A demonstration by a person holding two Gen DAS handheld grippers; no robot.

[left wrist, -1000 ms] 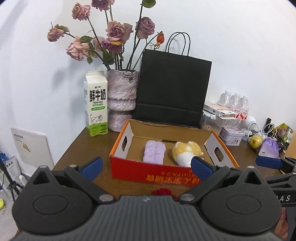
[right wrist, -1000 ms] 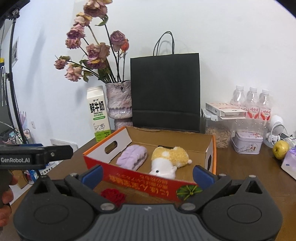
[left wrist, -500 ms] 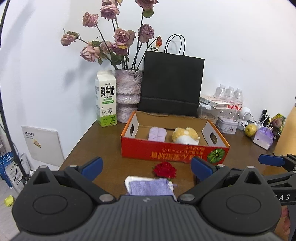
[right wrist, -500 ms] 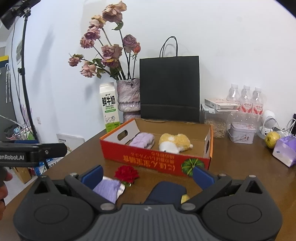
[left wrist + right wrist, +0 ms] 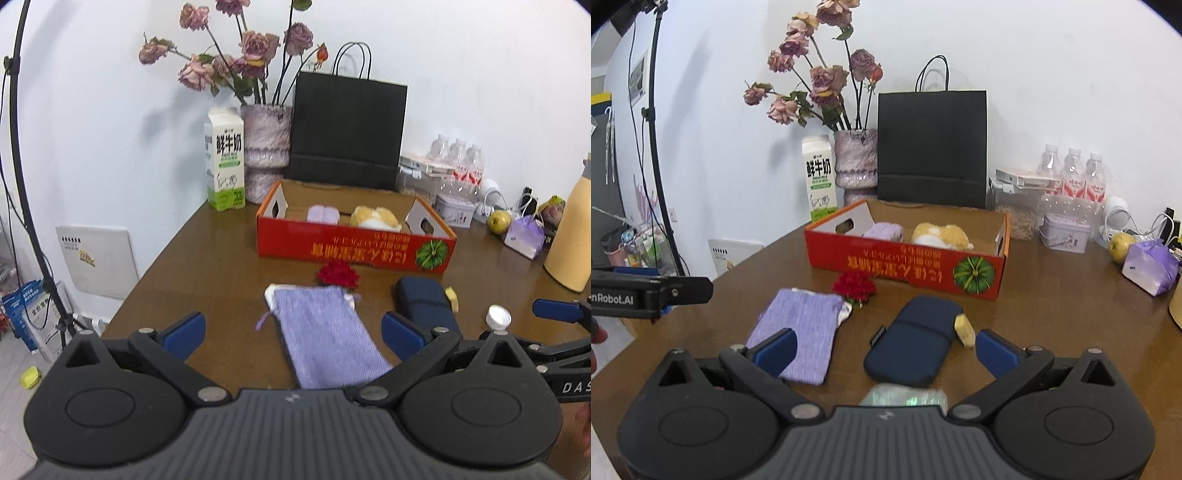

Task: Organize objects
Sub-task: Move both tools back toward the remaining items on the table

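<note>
Pulling back: both tongs now sit well away from the red cardboard tray [image 5: 354, 245], which a second ago filled the view right in front of their tips.
Meaning for the task: my reading is that a drop-off into the tray is over and the next pick is being lined up.
Left tongs [image 5: 291, 330]: spread wide, holding nothing; the woven lilac drawstring pouch [image 5: 325, 332] lies flat on the brown wooden table [image 5: 207, 266] between and just ahead of the blue tips.
Right tongs [image 5: 884, 350]: equally wide, also empty; the dark navy zip case [image 5: 916, 339] lies straight ahead between the tips, with a small yellow block [image 5: 964, 326] touching the case's right edge.
Already in the tray: a folded lilac cloth [image 5: 884, 232] and a yellow-and-white plush toy [image 5: 940, 236], side by side, far ahead of both tongs.
Red fabric flower [image 5: 338, 275]: beyond the pouch's far end, just short of the tray's front wall.
Newly in view: pouch, case and block were hidden a second ago; a pale shiny wrapper [image 5: 905, 395] shows at the right tongs' base, too blurred to identify.
Small white cap [image 5: 498, 317]: right of the left tongs.
</note>
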